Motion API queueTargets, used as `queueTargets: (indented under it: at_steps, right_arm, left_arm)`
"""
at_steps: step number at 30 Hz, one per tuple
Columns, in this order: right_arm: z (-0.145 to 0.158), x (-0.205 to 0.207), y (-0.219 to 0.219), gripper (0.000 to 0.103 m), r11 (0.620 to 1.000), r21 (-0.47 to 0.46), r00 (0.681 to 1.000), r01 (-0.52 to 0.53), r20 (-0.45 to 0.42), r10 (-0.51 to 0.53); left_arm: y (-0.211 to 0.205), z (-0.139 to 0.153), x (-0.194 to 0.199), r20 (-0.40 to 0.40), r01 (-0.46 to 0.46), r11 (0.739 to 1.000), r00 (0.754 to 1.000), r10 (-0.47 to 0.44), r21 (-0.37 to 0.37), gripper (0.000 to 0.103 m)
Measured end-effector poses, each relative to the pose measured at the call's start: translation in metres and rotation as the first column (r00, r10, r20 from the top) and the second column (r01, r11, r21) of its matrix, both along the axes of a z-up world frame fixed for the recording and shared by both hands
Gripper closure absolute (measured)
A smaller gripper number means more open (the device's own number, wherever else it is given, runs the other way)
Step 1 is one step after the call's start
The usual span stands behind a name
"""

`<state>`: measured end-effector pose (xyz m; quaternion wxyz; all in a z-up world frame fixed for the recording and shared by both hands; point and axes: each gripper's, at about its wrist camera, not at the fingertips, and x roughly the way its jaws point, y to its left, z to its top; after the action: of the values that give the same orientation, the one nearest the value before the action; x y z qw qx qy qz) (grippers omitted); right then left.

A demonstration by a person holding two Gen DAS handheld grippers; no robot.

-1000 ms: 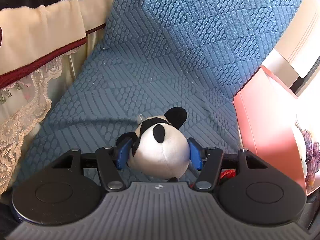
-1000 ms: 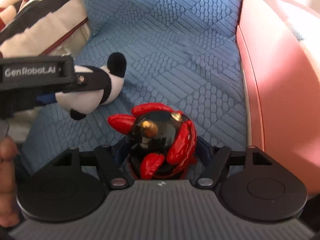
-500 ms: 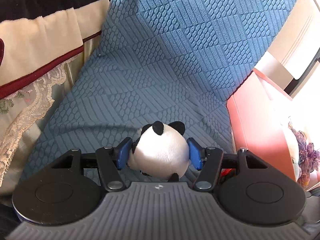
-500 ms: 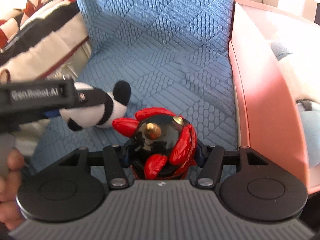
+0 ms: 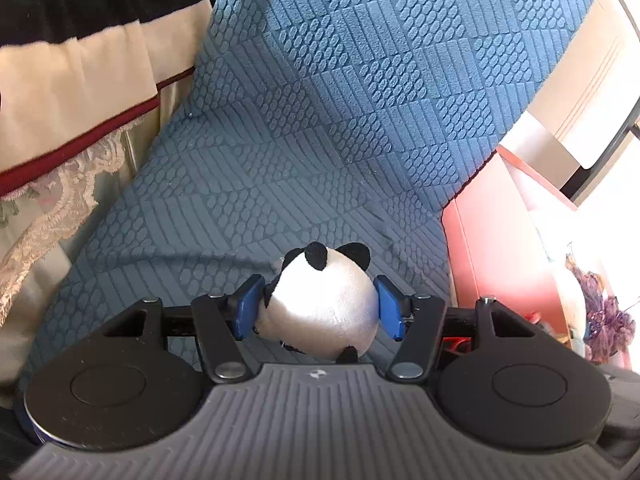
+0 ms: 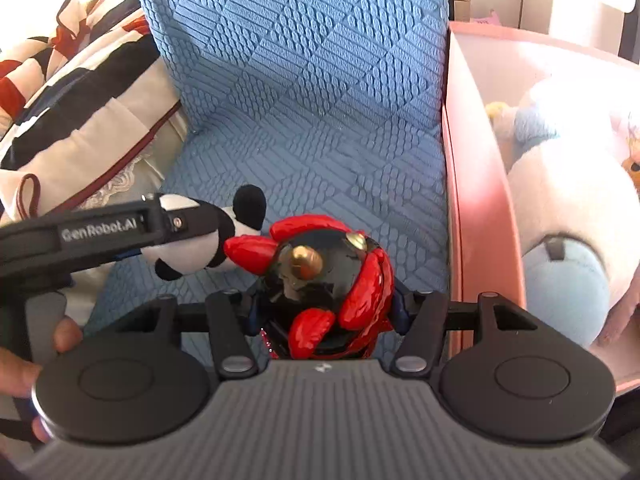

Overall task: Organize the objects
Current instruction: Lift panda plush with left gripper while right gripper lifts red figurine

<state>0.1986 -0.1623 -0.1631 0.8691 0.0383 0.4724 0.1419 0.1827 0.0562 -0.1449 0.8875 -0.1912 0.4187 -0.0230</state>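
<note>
Item one: small black-and-white plush panda (image 5: 320, 304), pinched between the blue-padded jaws of the left gripper (image 5: 318, 306), held above the blue textured sofa seat (image 5: 280, 152). Item two: glossy black-and-red figurine with gold studs (image 6: 324, 284), pinched in the jaws of the right gripper (image 6: 326, 304), just right of the panda. Pink storage box (image 6: 476, 208), right of the seat, contained pale plush toys (image 6: 568, 200). Striped cushion (image 6: 80, 92) lay left of the seat.
</note>
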Motion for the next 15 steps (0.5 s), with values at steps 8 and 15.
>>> queueTargets:
  at_steps: [8,15]
  right_arm:
    - [0.014,0.004,-0.005,0.043,1.0,0.011,1.0,-0.016,-0.001,0.016]
    - [0.043,0.015,-0.022,0.043,0.999,0.046,1.0,0.002,0.023,-0.003]
  left_arm:
    - [0.006,0.003,-0.001,-0.004,-0.044,0.998,0.999,0.044,-0.037,0.038]
    - [0.001,0.031,-0.003,0.024,-0.046,0.994,0.999,0.048,-0.096,0.038]
